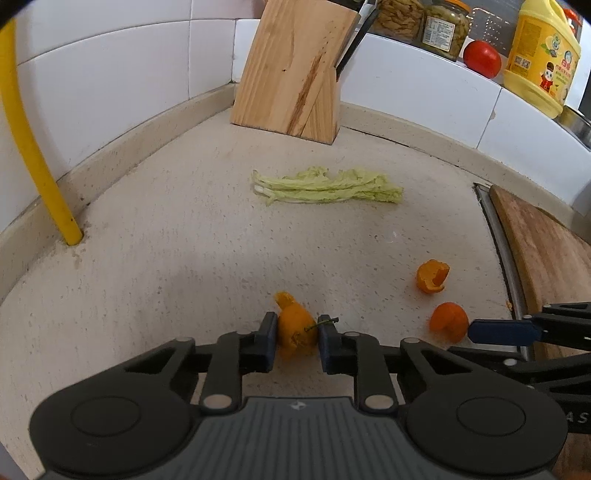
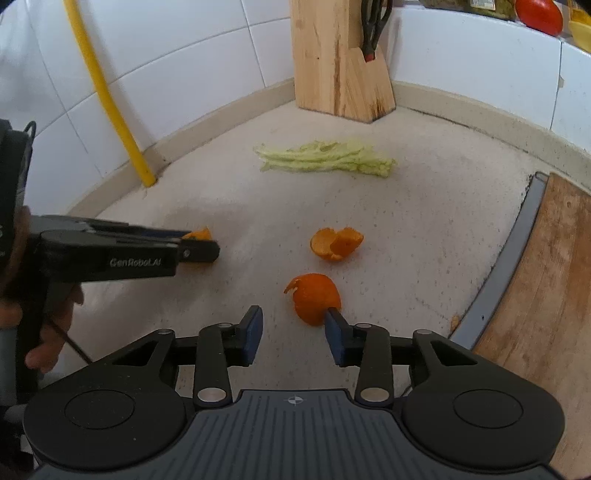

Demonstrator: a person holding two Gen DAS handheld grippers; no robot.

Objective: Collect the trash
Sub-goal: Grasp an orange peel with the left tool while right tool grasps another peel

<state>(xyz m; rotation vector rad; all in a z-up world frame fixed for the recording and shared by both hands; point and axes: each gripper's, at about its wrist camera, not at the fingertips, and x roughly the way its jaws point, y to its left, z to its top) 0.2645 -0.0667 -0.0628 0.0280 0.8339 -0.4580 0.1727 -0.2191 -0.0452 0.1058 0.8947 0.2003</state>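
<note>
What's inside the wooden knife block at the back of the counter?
The knife block holds black scissor handles in its slot; the blades are hidden inside the wood.

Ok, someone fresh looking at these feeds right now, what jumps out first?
Bright orange peel on the pale counter: one stemmed piece clamped in the left gripper, a curled piece touching the open right gripper, a third piece lying loose beyond. Behind them lie pale green cabbage leaves, before the wooden knife block in the corner.
</note>
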